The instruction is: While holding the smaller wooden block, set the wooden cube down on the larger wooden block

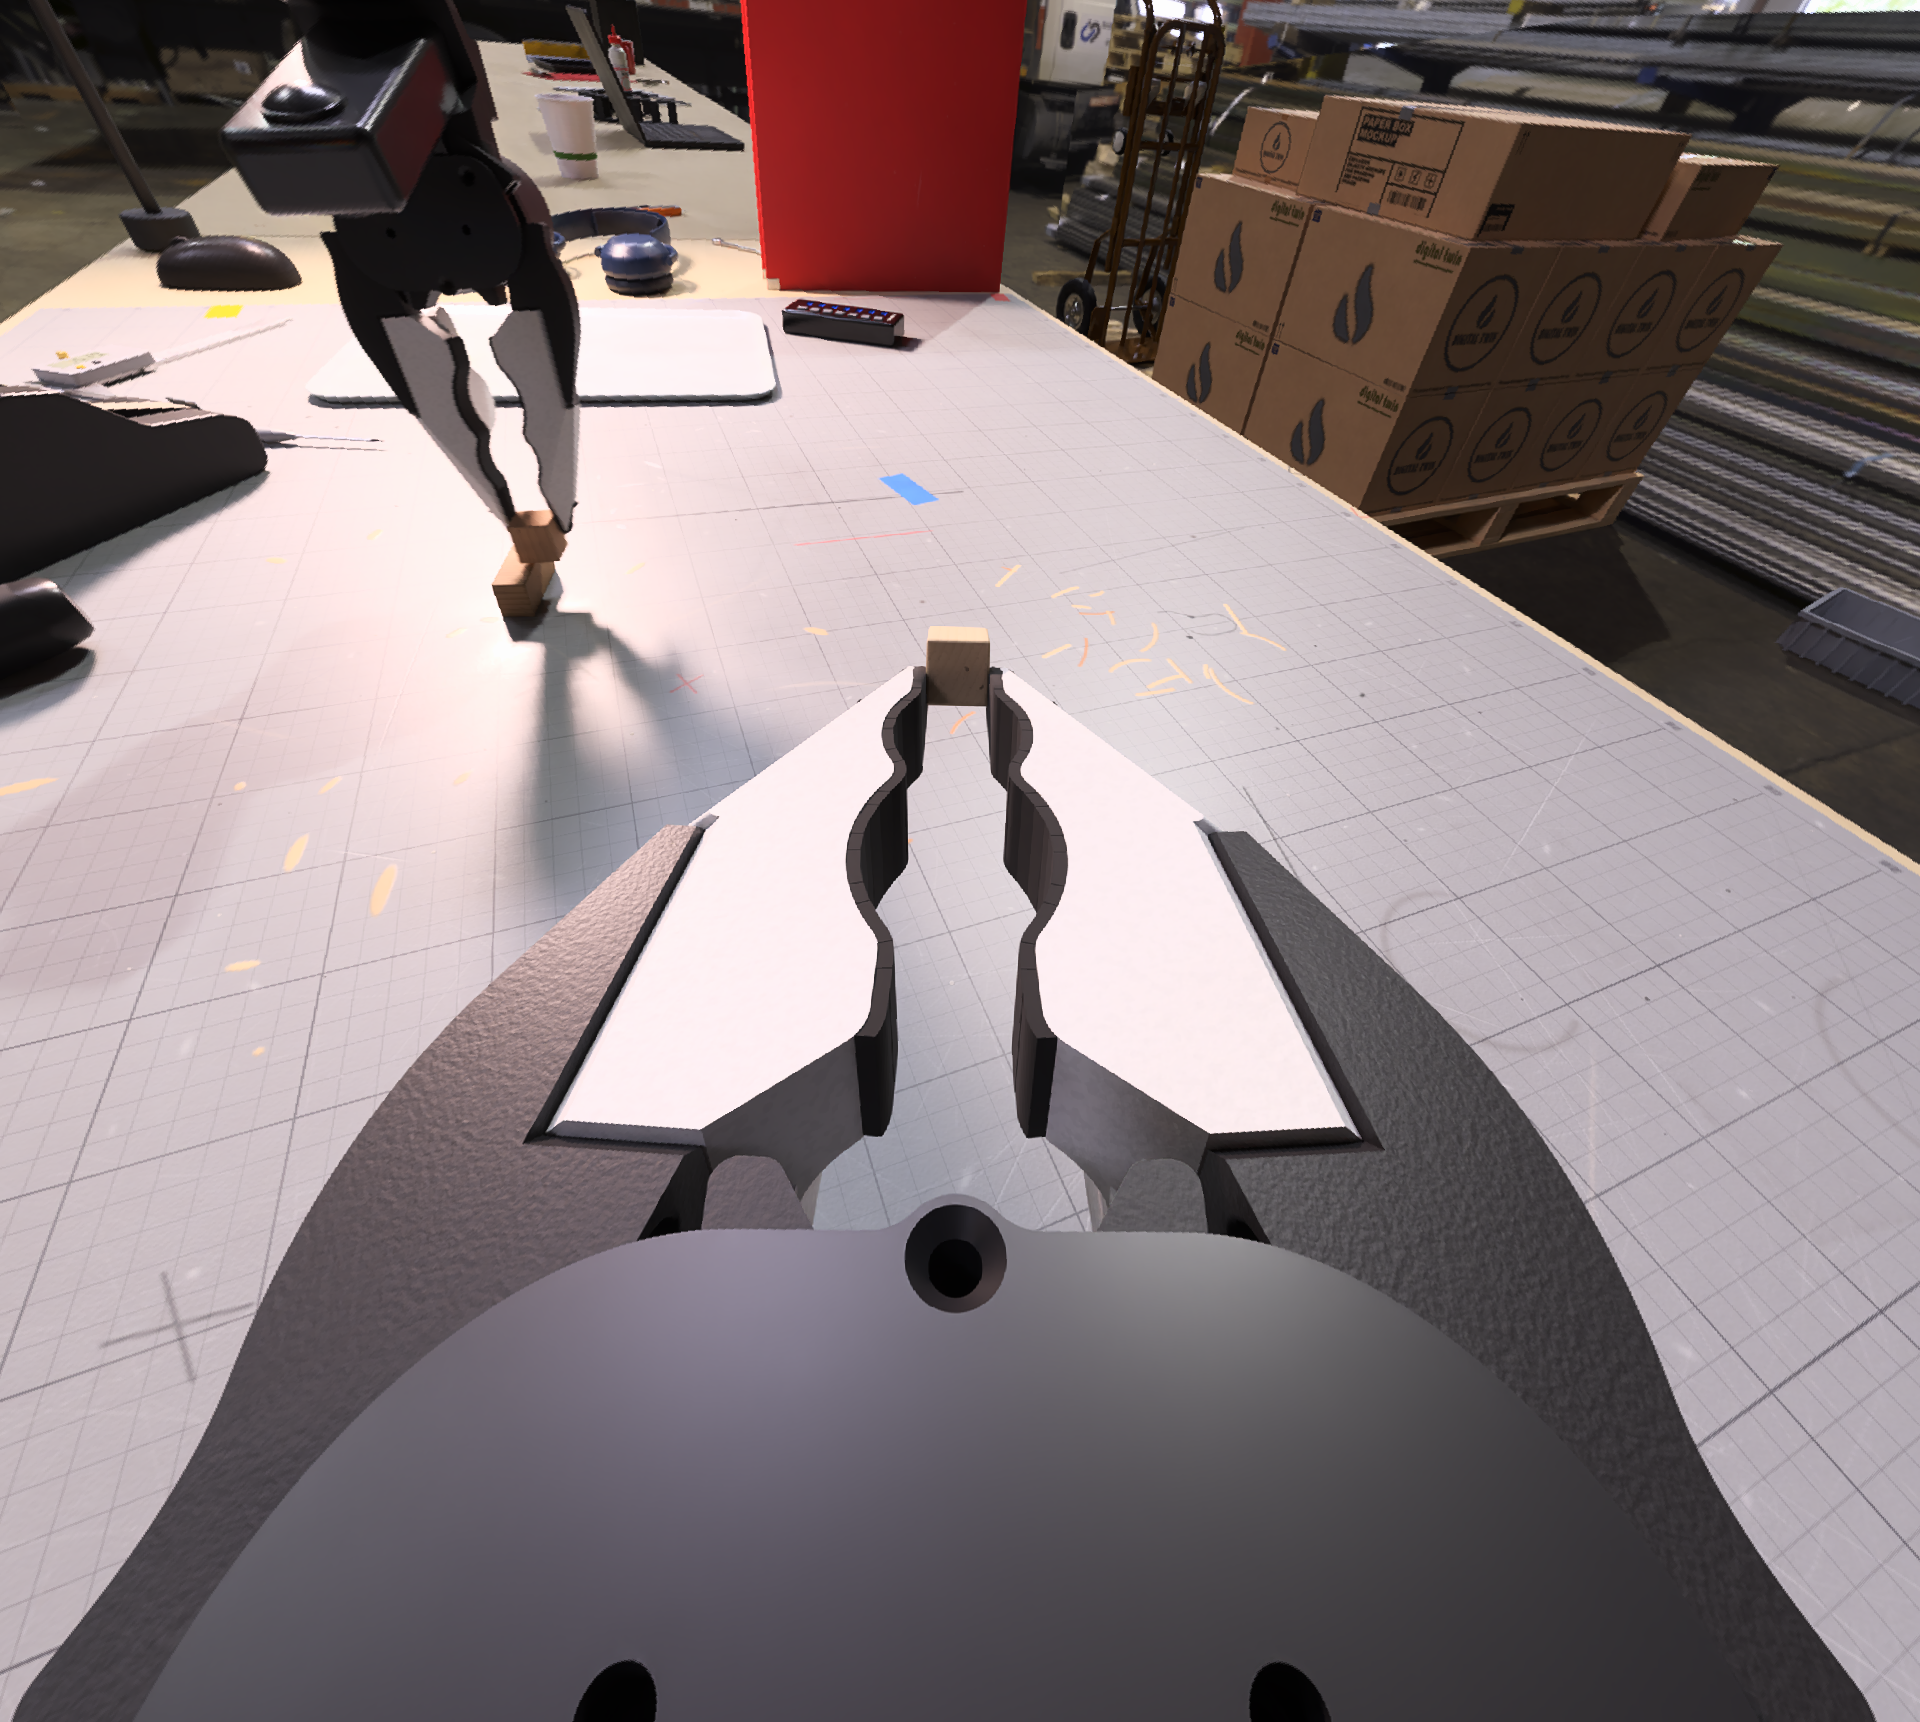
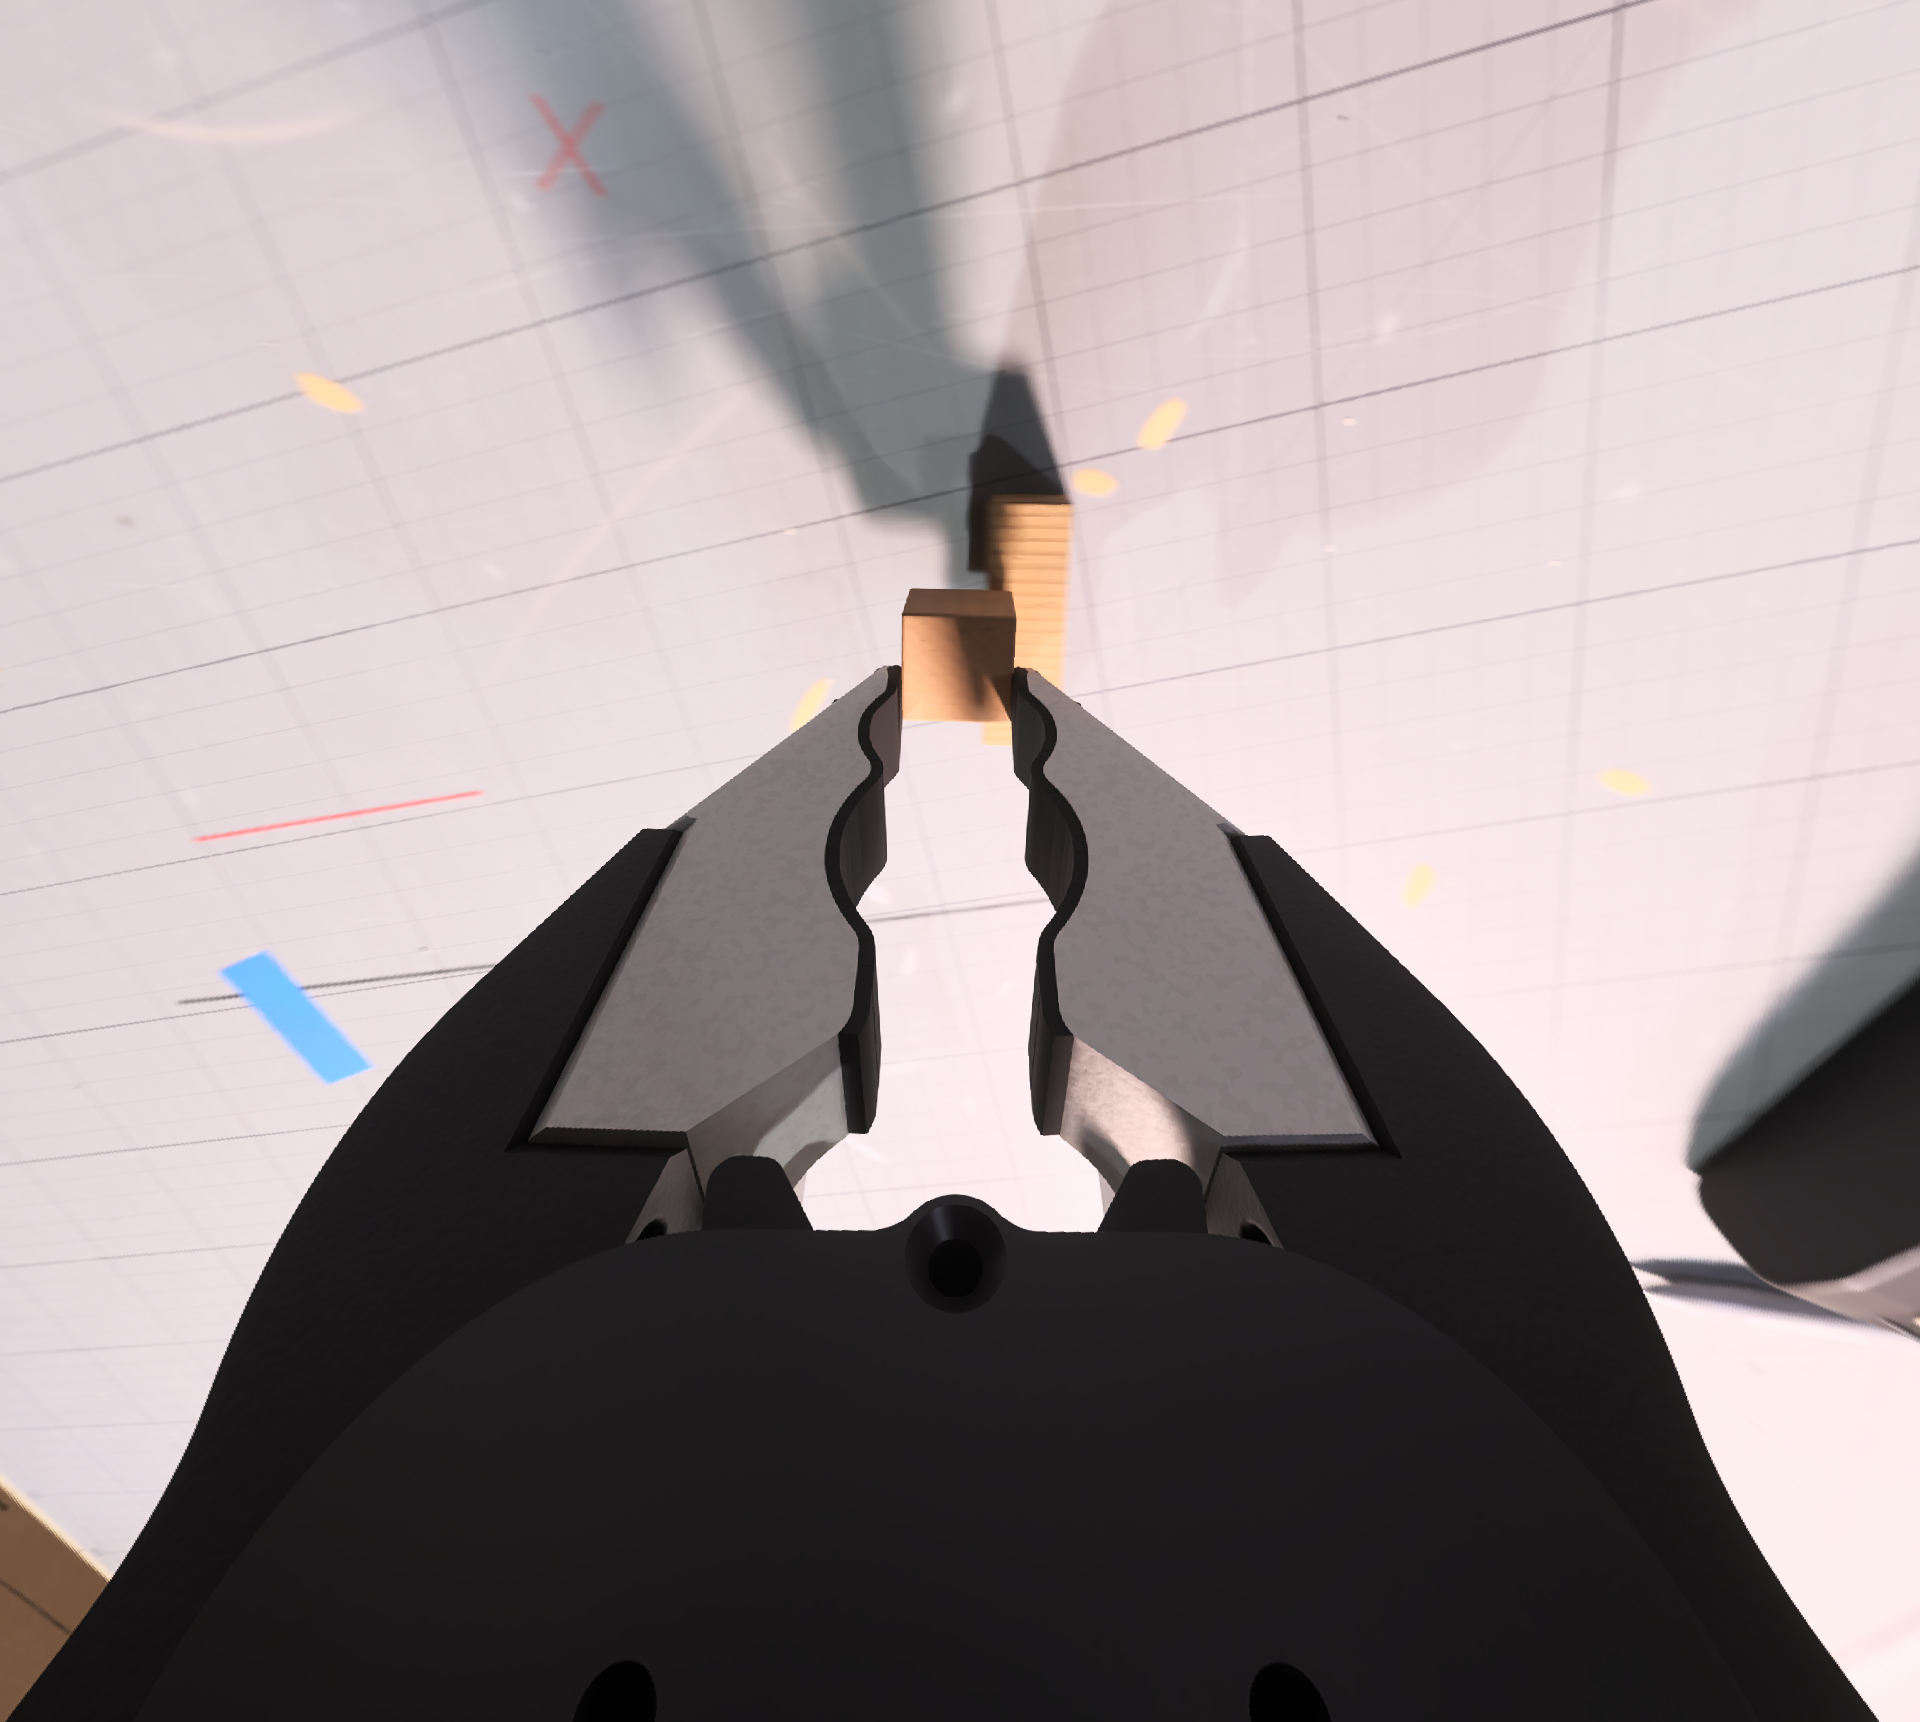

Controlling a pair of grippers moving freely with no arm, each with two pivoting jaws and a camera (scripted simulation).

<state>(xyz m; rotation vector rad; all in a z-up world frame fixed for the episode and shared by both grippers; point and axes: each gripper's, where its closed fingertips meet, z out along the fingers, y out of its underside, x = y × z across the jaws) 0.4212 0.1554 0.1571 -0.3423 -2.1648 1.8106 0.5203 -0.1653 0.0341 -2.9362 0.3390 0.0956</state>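
My left gripper (image 1: 956,687) is shut on the smaller wooden block (image 1: 956,656) and holds it at its fingertips, a little above the gridded table (image 1: 1351,841). My right gripper (image 1: 540,517), black and pointing down at the far left, is shut on the wooden cube (image 1: 537,536). The cube sits directly over the larger wooden block (image 1: 517,592), which rests on the table. I cannot tell whether they touch. In the right wrist view, the right gripper (image 2: 956,685) grips the cube (image 2: 954,649), and the larger block (image 2: 1031,560) lies just beyond it, offset to the right.
A red panel (image 1: 883,93) stands at the back, with a white mat (image 1: 644,353) and a black device (image 1: 842,318) before it. Dark objects (image 1: 104,467) lie at the left. The table's right edge (image 1: 1455,571) drops off toward stacked cardboard boxes (image 1: 1455,301). Blue tape (image 1: 908,488) marks the table.
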